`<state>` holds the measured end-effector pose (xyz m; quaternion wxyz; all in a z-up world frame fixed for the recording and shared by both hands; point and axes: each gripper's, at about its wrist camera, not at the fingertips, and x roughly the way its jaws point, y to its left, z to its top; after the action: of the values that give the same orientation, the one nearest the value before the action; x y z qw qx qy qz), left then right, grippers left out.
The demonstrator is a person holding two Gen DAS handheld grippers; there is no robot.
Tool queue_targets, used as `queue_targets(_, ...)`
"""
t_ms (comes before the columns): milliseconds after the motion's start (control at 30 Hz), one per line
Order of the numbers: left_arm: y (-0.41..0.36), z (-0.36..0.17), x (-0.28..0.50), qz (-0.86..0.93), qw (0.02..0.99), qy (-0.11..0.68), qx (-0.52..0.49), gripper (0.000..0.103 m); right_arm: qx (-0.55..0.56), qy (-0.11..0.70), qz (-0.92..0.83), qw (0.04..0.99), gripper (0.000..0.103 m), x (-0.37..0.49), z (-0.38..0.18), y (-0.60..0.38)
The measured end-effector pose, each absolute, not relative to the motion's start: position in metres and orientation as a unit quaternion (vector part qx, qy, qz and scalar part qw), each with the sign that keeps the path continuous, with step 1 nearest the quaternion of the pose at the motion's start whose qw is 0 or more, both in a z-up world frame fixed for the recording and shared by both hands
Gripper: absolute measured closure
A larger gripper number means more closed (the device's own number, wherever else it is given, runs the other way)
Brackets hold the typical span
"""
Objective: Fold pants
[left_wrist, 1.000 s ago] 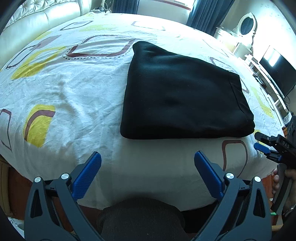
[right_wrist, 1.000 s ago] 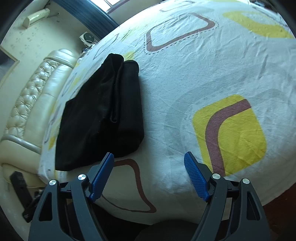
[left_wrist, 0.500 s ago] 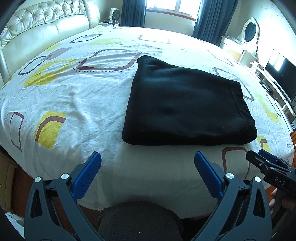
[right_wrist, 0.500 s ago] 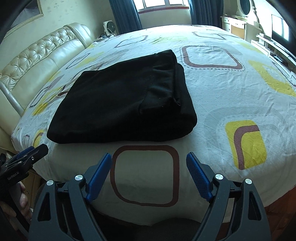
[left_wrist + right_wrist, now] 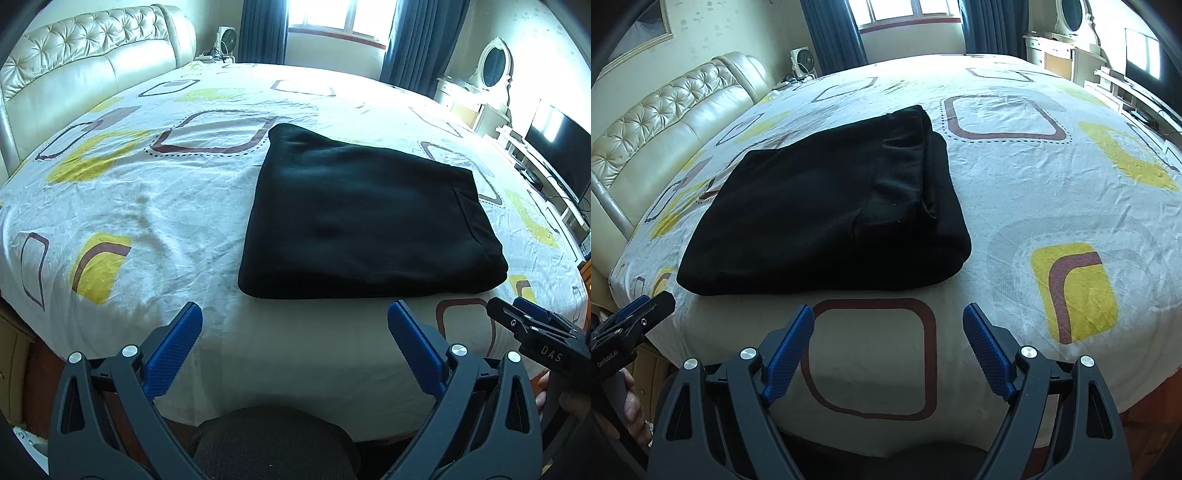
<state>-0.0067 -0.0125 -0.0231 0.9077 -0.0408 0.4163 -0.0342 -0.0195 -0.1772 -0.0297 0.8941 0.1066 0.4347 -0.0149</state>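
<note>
A: Where are the pants [image 5: 365,221] lying?

B: They are lying folded into a thick black rectangle on the bed sheet [image 5: 147,206], toward its near edge, with the cream tufted headboard [image 5: 85,85] well apart from them on the far left side.

A: Is either gripper touching the pants?

B: No. The left gripper [image 5: 295,347] is hovering just in front of the pants' near edge, its blue pads spread wide with only sheet showing between them. The right gripper [image 5: 888,343] is hanging in front of the pants' near right corner, over a brown-outlined square printed on the sheet; its jaws have just been opening a little and are standing wide apart, with nothing between them.

A: How are the pants sitting?

B: They are resting flat, their layered open edges facing right, away from the headboard.
</note>
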Motion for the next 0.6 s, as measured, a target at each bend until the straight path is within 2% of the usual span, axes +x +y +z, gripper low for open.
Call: queue_targets(600, -0.0088, -0.0218, -0.0052, -0.016, 0.906, 0.421, -0.041, 0.002, 0.108, 0.443, -0.009, 0.890, 0.021, -0.0203, -0.0338, -0.1719)
